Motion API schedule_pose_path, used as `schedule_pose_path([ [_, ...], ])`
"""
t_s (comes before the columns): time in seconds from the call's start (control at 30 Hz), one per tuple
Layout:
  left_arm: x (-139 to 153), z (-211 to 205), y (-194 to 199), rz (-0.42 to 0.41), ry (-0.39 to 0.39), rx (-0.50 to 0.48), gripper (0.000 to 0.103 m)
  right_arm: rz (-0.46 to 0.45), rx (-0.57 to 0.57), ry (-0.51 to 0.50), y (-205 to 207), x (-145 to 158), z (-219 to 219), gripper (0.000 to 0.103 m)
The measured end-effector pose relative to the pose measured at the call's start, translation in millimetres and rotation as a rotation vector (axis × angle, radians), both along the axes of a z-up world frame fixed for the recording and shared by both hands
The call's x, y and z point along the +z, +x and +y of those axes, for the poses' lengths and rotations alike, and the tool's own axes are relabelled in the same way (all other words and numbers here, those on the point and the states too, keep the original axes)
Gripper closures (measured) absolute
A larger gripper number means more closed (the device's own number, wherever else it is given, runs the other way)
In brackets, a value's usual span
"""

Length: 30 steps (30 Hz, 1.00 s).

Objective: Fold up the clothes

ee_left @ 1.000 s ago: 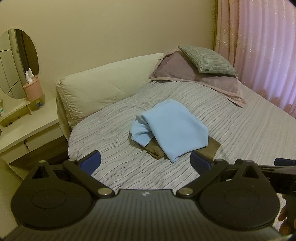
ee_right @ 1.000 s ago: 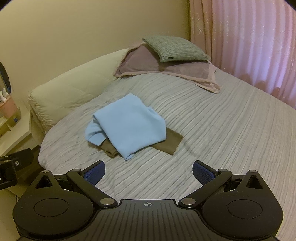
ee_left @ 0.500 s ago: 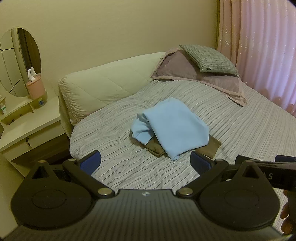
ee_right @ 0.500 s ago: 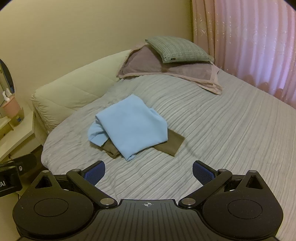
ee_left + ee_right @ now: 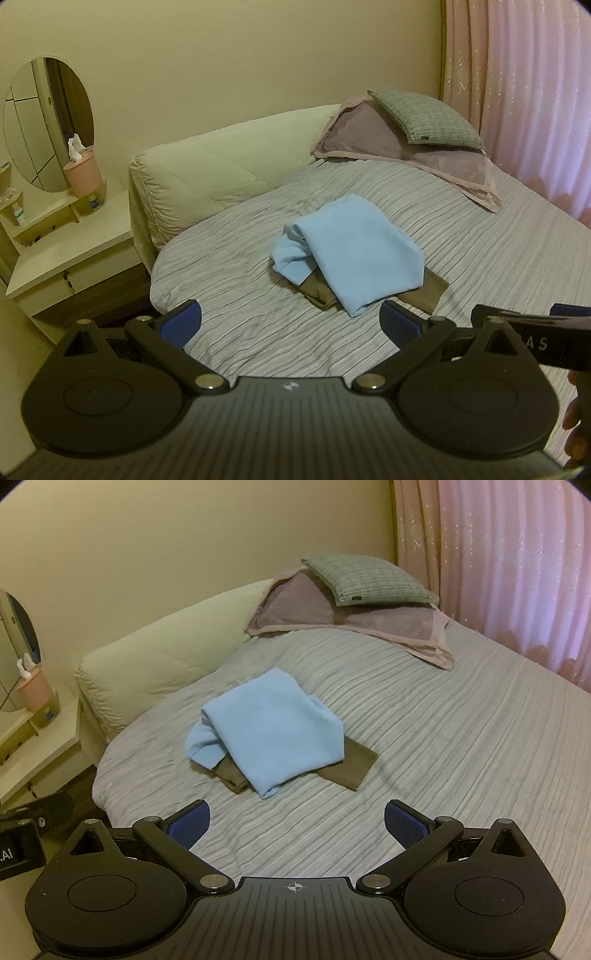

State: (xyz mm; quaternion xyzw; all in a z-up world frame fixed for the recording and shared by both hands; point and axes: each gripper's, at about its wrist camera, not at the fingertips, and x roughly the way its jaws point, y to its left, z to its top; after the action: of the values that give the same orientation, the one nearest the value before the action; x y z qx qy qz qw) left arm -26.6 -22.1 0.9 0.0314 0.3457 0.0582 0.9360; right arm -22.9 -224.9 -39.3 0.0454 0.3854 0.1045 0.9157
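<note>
A light blue garment lies folded on top of a folded brown garment in the middle of the striped grey bed. My left gripper hangs open over the near edge of the bed, short of the clothes, with nothing between its blue pads. My right gripper is also open and empty, a little back from the pile. The right gripper's body shows at the right of the left wrist view.
Two pillows lie at the head, by a cream padded headboard. A pink curtain hangs on the right. A white dresser with an oval mirror and pink tissue holder stands on the left.
Both grippers have drawn back slightly from the bed and swung a little to the left, so more of the dresser shows. The clothes have not moved. Both stay open.
</note>
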Motion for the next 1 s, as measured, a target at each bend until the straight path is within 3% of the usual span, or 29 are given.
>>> schedule_pose_path([
  [0.47, -4.1, 12.9, 12.7, 0.006, 0.005, -0.008, 0.001, 0.011, -0.002, -0.002, 14.1, -6.8, 10.8, 0.000],
  [1.0, -29.3, 29.3, 101.1, 0.065, 0.001, -0.110, 0.001, 0.078, -0.094, 0.030, 70.7, -34.0, 21.6, 0.000],
])
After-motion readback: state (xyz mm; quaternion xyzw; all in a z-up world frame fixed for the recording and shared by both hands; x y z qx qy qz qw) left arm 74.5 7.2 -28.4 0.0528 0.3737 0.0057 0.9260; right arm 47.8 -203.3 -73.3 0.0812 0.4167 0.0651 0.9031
